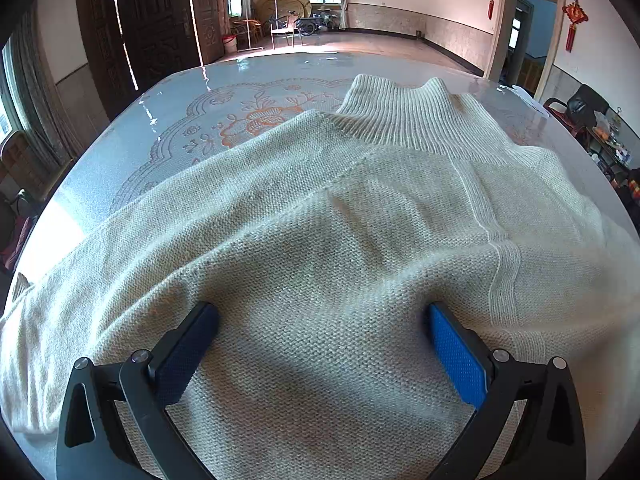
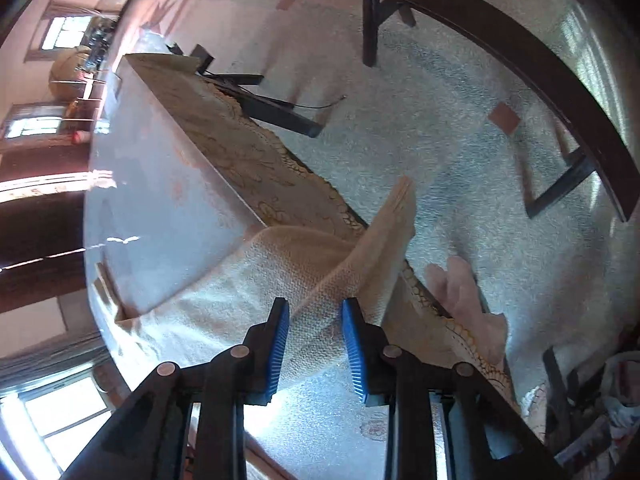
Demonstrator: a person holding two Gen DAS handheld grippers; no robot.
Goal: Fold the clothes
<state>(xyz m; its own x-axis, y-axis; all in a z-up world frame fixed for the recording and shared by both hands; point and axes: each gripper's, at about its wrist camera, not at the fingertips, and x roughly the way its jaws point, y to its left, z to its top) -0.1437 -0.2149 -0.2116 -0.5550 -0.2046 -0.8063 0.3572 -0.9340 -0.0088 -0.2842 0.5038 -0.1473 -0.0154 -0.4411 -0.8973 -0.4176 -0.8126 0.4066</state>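
Observation:
A cream knit sweater [image 1: 320, 220] lies spread on the table, its ribbed collar [image 1: 400, 112] at the far side. My left gripper [image 1: 322, 312] is open wide, both fingertips resting on the sweater's body with flat knit between them. In the right wrist view, my right gripper [image 2: 316, 308] points steeply down at the table's edge. Its blue pads [image 2: 280, 340] are closed on a bunched fold of the sleeve [image 2: 380, 240]. The cuff [image 2: 404, 188] sticks out past the edge, and the sweater [image 2: 224, 300] tents up toward the pads.
The table [image 1: 160, 120] has a glossy cover over a floral cloth, whose lace edge [image 2: 248, 160] hangs down the side. On the floor beyond stands a dark wooden bench [image 2: 500, 32]. A blurred pink shape [image 2: 460, 292] shows below the edge. Black chairs [image 1: 580, 108] stand at the right.

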